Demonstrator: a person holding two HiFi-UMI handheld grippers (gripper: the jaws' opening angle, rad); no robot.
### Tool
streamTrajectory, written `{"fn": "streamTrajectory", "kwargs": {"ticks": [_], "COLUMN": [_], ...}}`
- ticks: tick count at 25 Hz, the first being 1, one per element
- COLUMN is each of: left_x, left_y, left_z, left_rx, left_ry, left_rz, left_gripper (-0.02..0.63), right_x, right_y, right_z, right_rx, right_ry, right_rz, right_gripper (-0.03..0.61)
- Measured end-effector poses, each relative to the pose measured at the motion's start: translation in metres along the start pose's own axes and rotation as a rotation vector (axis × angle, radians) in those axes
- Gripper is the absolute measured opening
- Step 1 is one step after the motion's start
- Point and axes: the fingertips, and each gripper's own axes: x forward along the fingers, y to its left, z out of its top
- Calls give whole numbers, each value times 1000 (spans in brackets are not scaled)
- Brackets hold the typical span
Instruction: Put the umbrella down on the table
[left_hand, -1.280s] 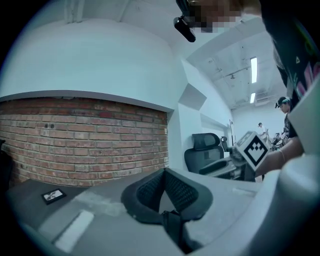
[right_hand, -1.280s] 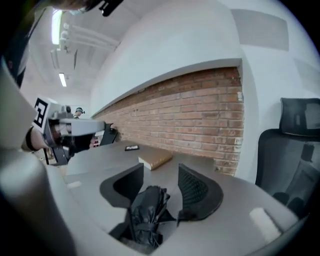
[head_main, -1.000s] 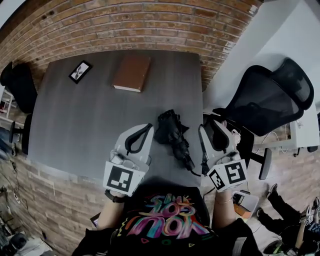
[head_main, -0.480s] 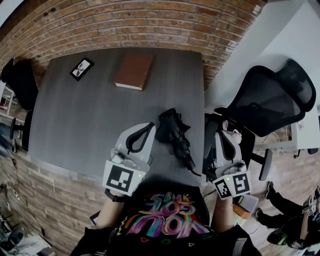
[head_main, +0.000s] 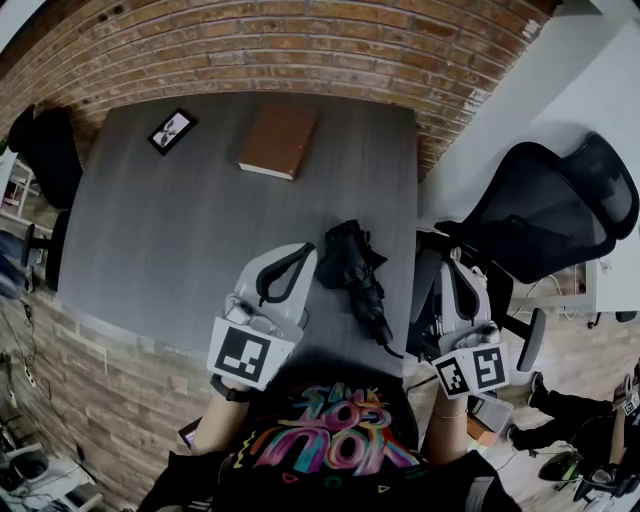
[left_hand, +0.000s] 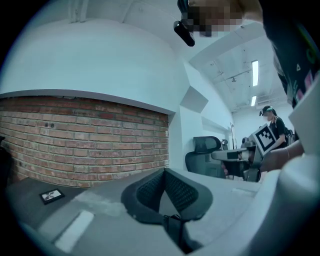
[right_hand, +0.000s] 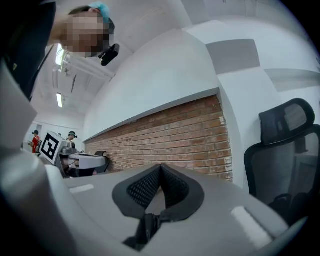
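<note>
The black folded umbrella (head_main: 352, 268) lies on the grey table (head_main: 170, 230) near its front right corner, its strap end (head_main: 383, 336) toward me. My left gripper (head_main: 305, 251) hovers just left of it, shut and empty, its tips meeting in the left gripper view (left_hand: 164, 171). My right gripper (head_main: 451, 258) is past the table's right edge, apart from the umbrella. Its jaws have just been closing and now stand shut with nothing between them (right_hand: 160, 166).
A brown book (head_main: 279, 140) and a small picture frame (head_main: 172, 130) lie at the table's far side, by the brick wall (head_main: 300, 50). A black office chair (head_main: 550, 215) stands right of the table, close to my right gripper. A dark chair (head_main: 40, 160) sits at the left.
The right gripper's jaws went from open to shut, empty, and it drew slightly back beside the table edge. The umbrella and left gripper kept their places.
</note>
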Motion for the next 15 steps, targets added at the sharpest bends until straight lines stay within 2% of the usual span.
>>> {"fn": "streamTrajectory", "kwargs": {"ticks": [15], "left_x": [1], "left_y": [15], "left_z": [-6], "left_rx": [-19], "left_ry": [19], "left_rz": [33], "left_gripper": [-2], "right_x": [25], "right_y": [4], "right_z": [1], "right_rx": [-1], "right_ry": [9], "right_rz": [46], "right_gripper": [0]}}
